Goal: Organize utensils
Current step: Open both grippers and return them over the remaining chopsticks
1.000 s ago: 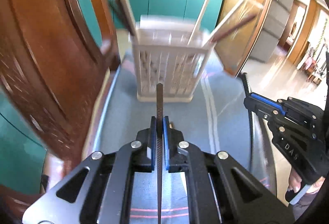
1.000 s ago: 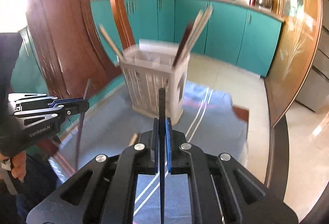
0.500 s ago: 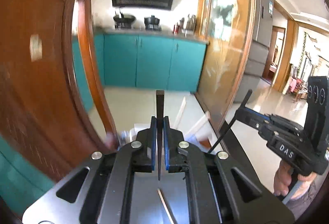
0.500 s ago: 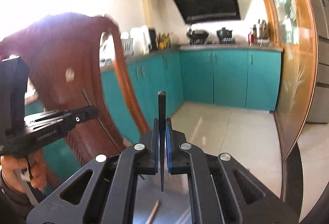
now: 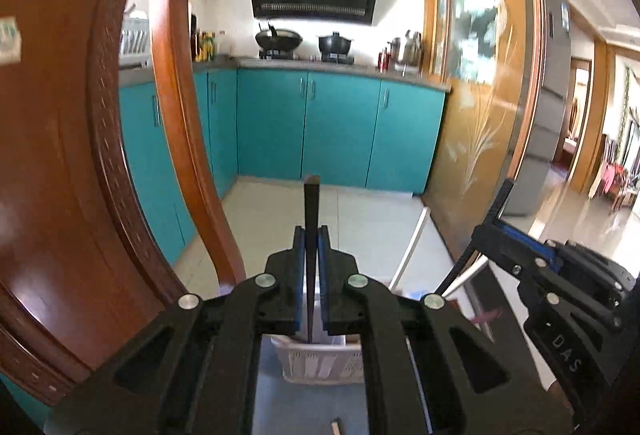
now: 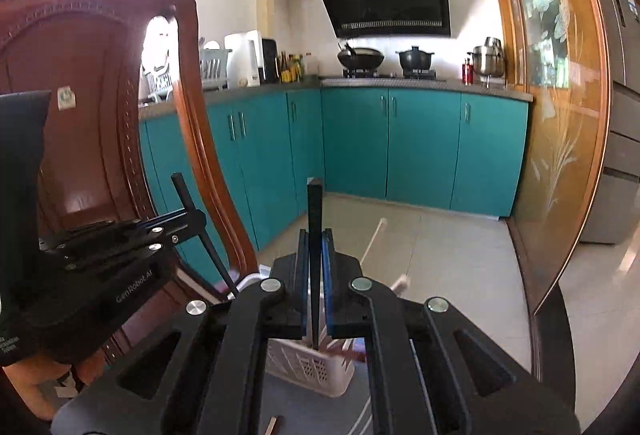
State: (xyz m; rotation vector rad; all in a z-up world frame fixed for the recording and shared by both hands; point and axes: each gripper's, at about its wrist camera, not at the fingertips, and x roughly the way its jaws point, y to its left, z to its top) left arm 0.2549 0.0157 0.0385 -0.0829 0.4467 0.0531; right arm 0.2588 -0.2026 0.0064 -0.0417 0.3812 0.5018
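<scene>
My left gripper [image 5: 311, 232] is shut on a dark chopstick [image 5: 311, 203] that stands upright between its pads. My right gripper [image 6: 316, 235] is shut on a second dark chopstick [image 6: 315, 207], also upright. Both hover above a white slotted utensil basket [image 5: 320, 365] [image 6: 312, 369], mostly hidden under the gripper bodies. White chopsticks [image 5: 412, 243] [image 6: 374, 239] lean out of the basket. Each wrist view shows the other gripper beside it: the right one [image 5: 492, 231], the left one [image 6: 192, 221]. A loose wooden chopstick [image 6: 274, 425] lies on the table in front of the basket.
A carved wooden chair back [image 5: 80, 155] rises close on the left. The basket stands on a blue-grey tablecloth [image 5: 304, 407]. Teal kitchen cabinets [image 6: 420, 147] and a framed glass door [image 6: 560, 155] lie beyond. A person's hand [image 6: 36, 383] holds the left gripper.
Both grippers have risen and tipped upward, each keeping its dark chopstick. The basket has sunk from the middle of both views to the bottom, under the gripper bodies.
</scene>
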